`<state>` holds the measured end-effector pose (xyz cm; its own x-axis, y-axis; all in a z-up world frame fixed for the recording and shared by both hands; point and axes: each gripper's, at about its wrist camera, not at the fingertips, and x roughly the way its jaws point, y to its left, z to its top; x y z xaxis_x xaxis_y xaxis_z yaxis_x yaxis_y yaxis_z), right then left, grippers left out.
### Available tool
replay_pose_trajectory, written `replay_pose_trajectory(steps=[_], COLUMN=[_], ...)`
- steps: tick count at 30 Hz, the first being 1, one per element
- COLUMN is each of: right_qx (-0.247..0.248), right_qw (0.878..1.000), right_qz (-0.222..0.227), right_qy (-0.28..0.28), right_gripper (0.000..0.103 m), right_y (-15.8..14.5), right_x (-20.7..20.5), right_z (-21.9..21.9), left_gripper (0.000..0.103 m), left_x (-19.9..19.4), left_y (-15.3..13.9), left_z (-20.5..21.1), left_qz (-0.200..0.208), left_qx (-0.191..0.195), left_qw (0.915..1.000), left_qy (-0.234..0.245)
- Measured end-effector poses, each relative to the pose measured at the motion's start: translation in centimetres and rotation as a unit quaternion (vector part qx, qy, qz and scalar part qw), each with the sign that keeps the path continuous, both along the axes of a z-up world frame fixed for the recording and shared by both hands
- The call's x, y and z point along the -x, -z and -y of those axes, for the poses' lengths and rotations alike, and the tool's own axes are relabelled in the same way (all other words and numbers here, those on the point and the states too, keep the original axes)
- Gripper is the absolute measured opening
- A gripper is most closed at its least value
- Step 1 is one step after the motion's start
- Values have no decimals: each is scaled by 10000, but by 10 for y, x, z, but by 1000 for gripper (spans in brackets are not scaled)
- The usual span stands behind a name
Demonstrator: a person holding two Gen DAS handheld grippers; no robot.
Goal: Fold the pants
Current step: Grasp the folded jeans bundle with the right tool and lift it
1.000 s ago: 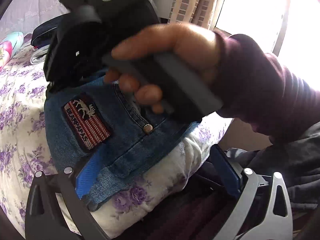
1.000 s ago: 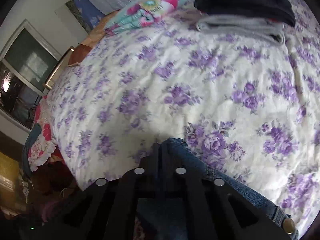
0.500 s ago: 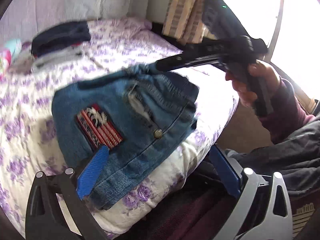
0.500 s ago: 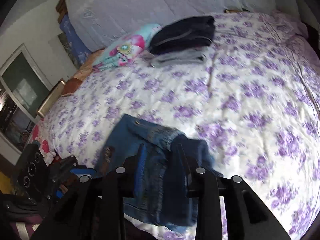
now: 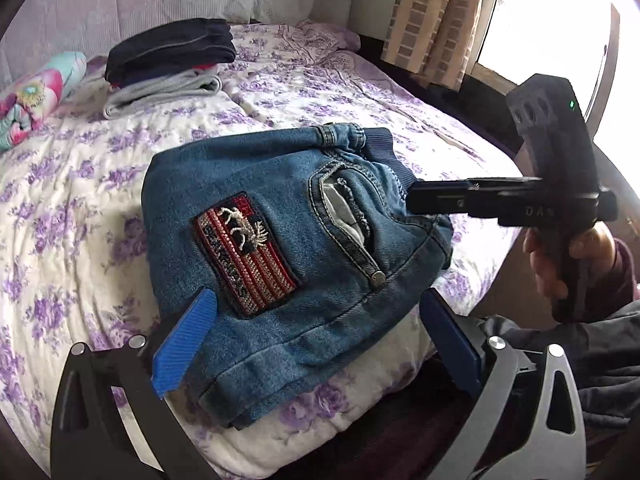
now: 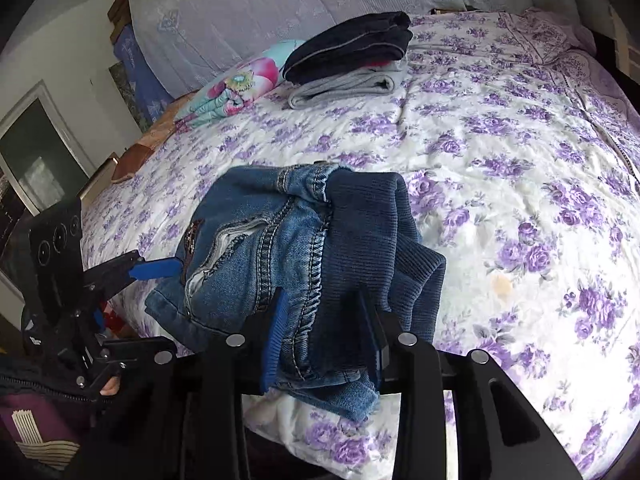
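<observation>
Right gripper point(image 6: 324, 336) clamps the folded jeans point(image 5: 288, 240) at the waistband, likely to position them on the bed point(image 6: 500, 160). Left gripper point(image 5: 316, 344) spread wide, holding nothing.

A bed point(image 6: 500, 152) with a purple-flowered quilt fills the room. Folded clothes point(image 5: 168, 64) and a bright pillow point(image 5: 36, 92) lie near a pale wall point(image 6: 280, 4). Daylight floods through the window point(image 5: 552, 20) beside striped curtains point(image 5: 436, 20).
</observation>
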<state>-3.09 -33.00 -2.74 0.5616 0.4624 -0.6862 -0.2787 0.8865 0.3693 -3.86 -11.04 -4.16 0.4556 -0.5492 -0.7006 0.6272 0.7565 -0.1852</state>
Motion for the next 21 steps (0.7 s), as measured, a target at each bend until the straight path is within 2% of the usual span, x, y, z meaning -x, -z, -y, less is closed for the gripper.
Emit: replay_pose_trajectory(steps=[2, 3, 4, 6, 8, 11, 13, 16, 18, 21], right_qx=[-408, -391, -321, -341, -555, -726, -789, -904, -1051, -1442], right_qw=[9991, 9988, 9984, 9963, 9950, 9942, 9932, 9913, 9897, 9856], right_qz=[131, 274, 420, 644, 608, 196, -117, -345, -371, -243], right_qy=[37, 86, 206, 464, 560, 766, 842, 889, 896, 851], right_gripper=[48, 56, 74, 90, 92, 95, 96, 97, 100, 100], right_y=[-15, -23, -29, -35, -31, -11, 6, 23, 28, 29], right_x=[8, 14, 21, 33, 36, 32, 30, 30, 30, 31], right_z=[8, 11, 15, 28, 43, 57, 60, 62, 62, 66], left_gripper=[98, 98, 98, 98, 98, 98, 98, 98, 98, 98], left_x=[2, 0, -2, -7, -15, -28, -37, -47, -51, -54], left_y=[-6, -8, -11, -16, -17, -13, -9, -5, -1, 1], left_z=[2, -2, -7, -22, -35, -54, -66, -79, -84, -92], left_qz=[48, -28, -81, -77, -100, -51, -24, 31, 11, -118], left_qx=[-88, -3, 73, 157, 128, -103, -283, -568, -695, -610], left_qw=[9999, 10000, 9999, 9990, 9973, 9910, 9833, 9703, 9644, 9621], left_qy=[-9, -24, -111, -411, -717, -1334, -1795, -2352, -2551, -2656])
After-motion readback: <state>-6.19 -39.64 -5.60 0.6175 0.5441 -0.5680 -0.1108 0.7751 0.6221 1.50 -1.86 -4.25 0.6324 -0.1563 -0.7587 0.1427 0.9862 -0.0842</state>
